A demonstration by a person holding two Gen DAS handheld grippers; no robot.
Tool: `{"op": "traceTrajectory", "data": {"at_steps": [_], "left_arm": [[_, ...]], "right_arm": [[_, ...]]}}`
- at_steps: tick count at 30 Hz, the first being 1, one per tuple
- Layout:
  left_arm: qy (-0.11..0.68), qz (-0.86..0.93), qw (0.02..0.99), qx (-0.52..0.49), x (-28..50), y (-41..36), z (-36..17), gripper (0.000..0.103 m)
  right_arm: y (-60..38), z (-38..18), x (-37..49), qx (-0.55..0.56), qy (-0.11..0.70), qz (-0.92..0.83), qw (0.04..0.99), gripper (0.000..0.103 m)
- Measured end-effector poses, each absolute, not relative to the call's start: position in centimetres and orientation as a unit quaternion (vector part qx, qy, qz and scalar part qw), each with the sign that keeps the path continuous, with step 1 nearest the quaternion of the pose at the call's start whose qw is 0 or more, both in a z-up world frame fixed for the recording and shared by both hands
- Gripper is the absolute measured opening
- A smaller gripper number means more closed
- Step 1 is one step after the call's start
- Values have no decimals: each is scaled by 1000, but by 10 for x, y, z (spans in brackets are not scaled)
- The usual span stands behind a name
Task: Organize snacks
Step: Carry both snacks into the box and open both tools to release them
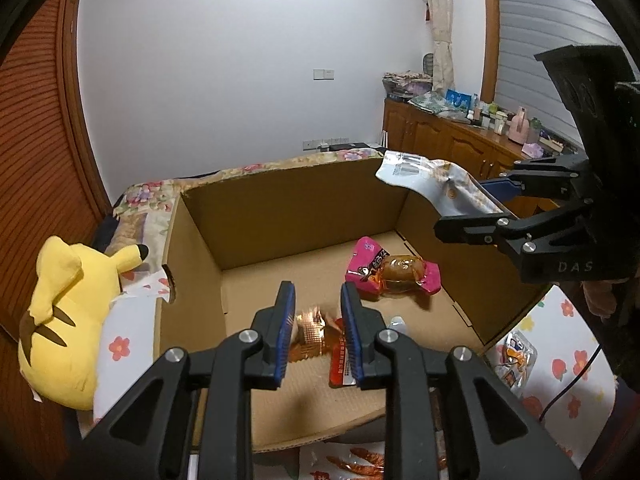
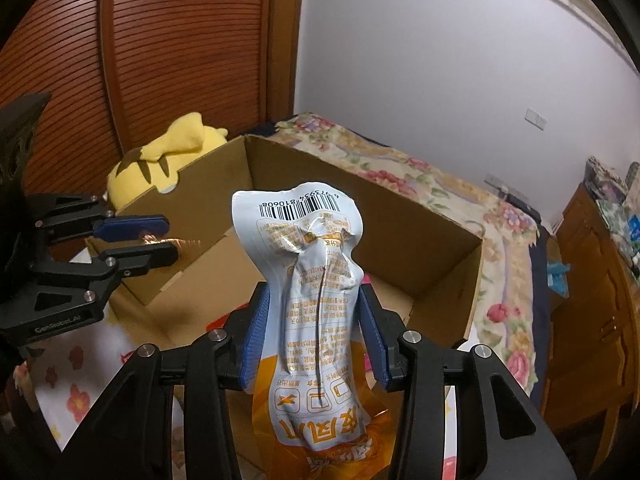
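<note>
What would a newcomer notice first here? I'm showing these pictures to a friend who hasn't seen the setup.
Probably the yellow Pikachu plush lying just left of the open cardboard box. Next, the white-and-orange snack pouch clamped in the right hand-held gripper above the box, and the pink-wrapped snack on the box floor.

My left gripper covers much of the orange snack packet, and its print blurs past reading. The white pouch hides most of the box floor from my right camera; its lower end runs off the frame. A packet below the box is cut off. Items on the cabinet are too small to tell.
</note>
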State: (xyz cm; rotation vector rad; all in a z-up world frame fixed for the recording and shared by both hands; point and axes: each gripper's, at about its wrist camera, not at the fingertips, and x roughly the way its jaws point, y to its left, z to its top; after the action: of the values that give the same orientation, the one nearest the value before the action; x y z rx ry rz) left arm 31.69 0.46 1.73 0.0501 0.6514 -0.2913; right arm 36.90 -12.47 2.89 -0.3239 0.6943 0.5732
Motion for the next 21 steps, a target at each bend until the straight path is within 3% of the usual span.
{"op": "traceTrajectory", "data": {"at_steps": [12, 13, 15, 17, 21], "left_arm": [[308, -143, 940, 26, 309, 7, 21, 27], [307, -144, 941, 25, 307, 8, 22, 27], [305, -145, 941, 26, 304, 7, 23, 28], [304, -146, 941, 29, 301, 5, 23, 28], [301, -148, 941, 30, 292, 4, 23, 28]], "right_arm": [[-127, 28, 377, -141, 341, 257, 893, 53], [-127, 27, 378, -144, 341, 252, 894, 47], [-129, 27, 377, -140, 335, 251, 897, 47], [-132, 27, 375, -134, 335, 251, 898, 35], [-133, 27, 370, -134, 335, 254, 898, 28]]}}
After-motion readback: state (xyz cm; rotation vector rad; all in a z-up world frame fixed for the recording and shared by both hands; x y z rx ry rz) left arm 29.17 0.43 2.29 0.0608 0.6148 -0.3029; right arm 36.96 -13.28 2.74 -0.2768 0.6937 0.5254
